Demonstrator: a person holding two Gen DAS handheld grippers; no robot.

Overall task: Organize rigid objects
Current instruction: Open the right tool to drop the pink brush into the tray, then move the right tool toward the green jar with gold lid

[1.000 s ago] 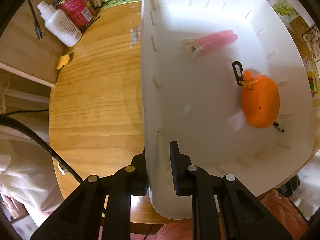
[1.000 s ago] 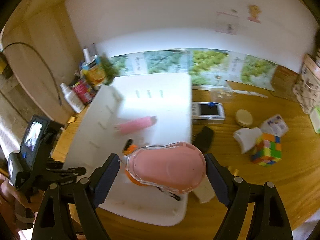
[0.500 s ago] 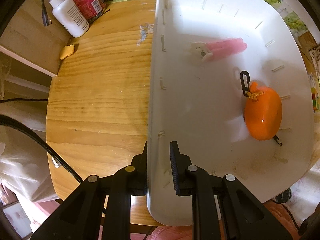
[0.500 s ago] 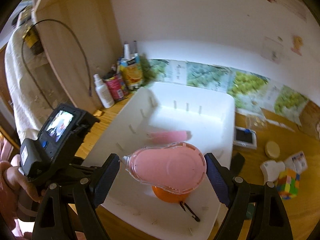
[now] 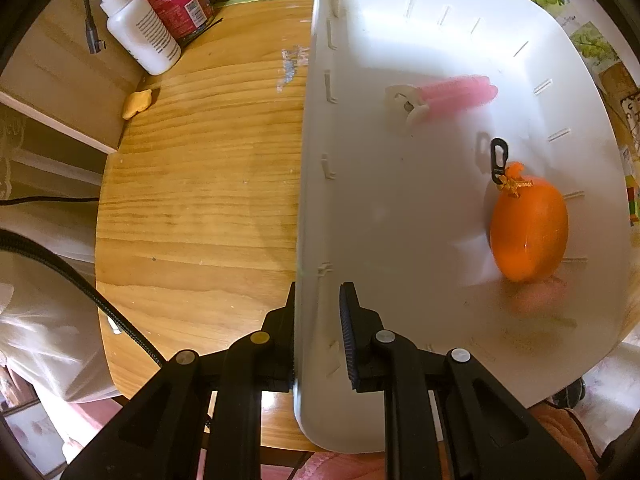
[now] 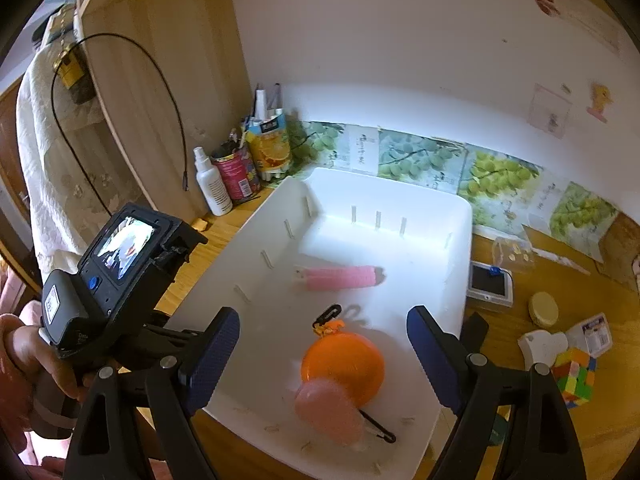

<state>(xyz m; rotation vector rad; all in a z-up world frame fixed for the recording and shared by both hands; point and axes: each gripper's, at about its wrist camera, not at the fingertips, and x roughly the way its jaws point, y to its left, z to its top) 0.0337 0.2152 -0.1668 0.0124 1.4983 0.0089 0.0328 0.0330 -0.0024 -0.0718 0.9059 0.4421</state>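
Observation:
A white plastic bin stands on the wooden table. My left gripper is shut on its near left wall; it shows in the right wrist view. In the bin lie a pink ribbed tube and an orange egg-shaped case with a black clip. A blurred pink egg-shaped case is below my right gripper, apart from its fingers, just in front of the orange one. My right gripper is open and empty above the bin.
A white bottle, red can and juice carton stand at the table's back left. Right of the bin are a small device, round lid, white heart piece and colour cube.
My right gripper has opened and let go of the pink case, which has dropped into the bin beside the orange case. The left gripper still grips the bin wall.

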